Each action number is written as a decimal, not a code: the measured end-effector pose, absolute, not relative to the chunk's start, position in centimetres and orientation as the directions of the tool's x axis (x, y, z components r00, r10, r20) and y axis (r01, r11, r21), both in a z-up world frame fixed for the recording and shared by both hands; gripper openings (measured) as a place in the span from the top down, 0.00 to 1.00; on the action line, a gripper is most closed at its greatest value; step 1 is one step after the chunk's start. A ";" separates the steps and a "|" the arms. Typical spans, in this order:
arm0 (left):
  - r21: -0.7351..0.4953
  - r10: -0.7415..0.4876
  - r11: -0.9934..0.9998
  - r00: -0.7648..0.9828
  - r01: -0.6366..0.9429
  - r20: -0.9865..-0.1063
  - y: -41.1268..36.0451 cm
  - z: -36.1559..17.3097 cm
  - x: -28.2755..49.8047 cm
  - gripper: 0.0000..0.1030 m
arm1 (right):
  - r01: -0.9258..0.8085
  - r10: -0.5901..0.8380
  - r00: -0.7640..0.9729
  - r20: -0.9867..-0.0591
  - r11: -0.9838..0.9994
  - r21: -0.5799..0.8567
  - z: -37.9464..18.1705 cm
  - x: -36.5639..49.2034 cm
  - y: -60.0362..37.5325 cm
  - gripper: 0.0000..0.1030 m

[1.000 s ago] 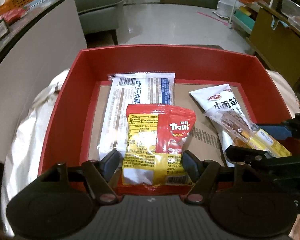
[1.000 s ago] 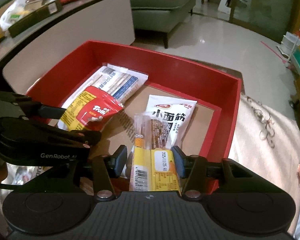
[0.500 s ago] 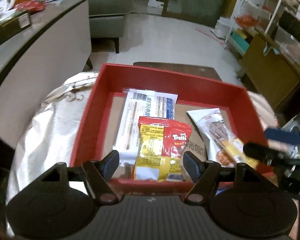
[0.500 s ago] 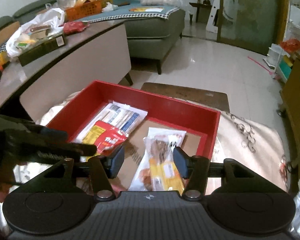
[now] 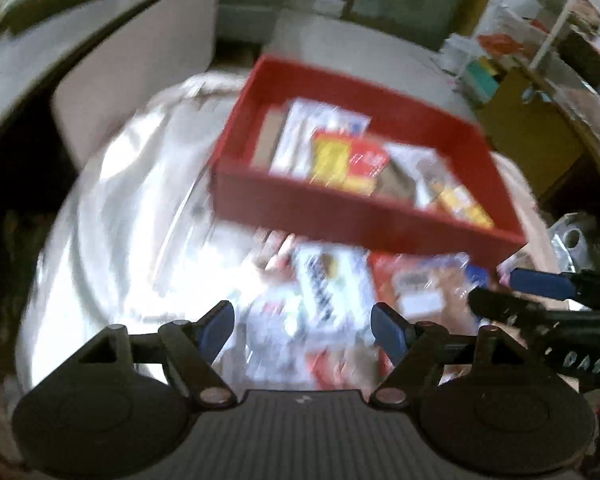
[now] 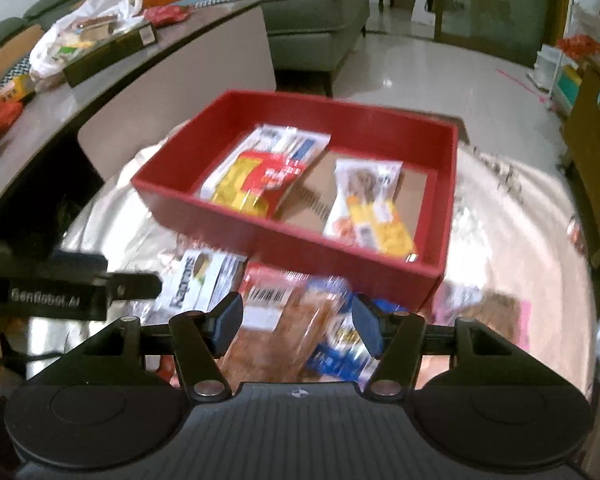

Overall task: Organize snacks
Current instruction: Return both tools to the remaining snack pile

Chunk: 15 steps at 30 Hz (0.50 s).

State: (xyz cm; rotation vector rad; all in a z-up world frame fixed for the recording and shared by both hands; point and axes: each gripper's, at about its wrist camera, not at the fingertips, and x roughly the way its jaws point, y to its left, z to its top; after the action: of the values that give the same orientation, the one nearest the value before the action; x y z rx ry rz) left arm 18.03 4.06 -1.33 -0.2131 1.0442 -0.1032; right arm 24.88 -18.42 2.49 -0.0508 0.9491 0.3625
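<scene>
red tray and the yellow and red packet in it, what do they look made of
The red tray looks like stiff card or board with a matte red finish: flat straight walls, dull surface, and a brown cardboard-like floor. It could be thin plastic. The yellow and red packet looks like glossy printed plastic film: it glints and lies crinkled.

Shiny cloth-covered table (image 6: pixel 512 216) under red box (image 6: pixel 340 256), seemingly loose snack packets (image 6: pixel 204 276).

box (image 6: pixel 352 268): 4 pkts (image 6: pixel 256 178) inside | loose pkts (image 6: pixel 204 276) in front
</scene>
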 end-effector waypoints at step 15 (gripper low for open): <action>-0.043 -0.018 0.998 0.467 -0.044 -0.884 2.2 -5.7 17.4 0.32 | -0.365 0.202 0.504 -0.840 0.931 0.005 -1.2 25.0 -14.4 0.27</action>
State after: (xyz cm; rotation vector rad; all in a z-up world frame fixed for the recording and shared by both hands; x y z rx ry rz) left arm 17.38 2.19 -5.70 -0.0630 1.0851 0.0160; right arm 24.97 -14.44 -1.17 -0.1817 0.9859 0.3439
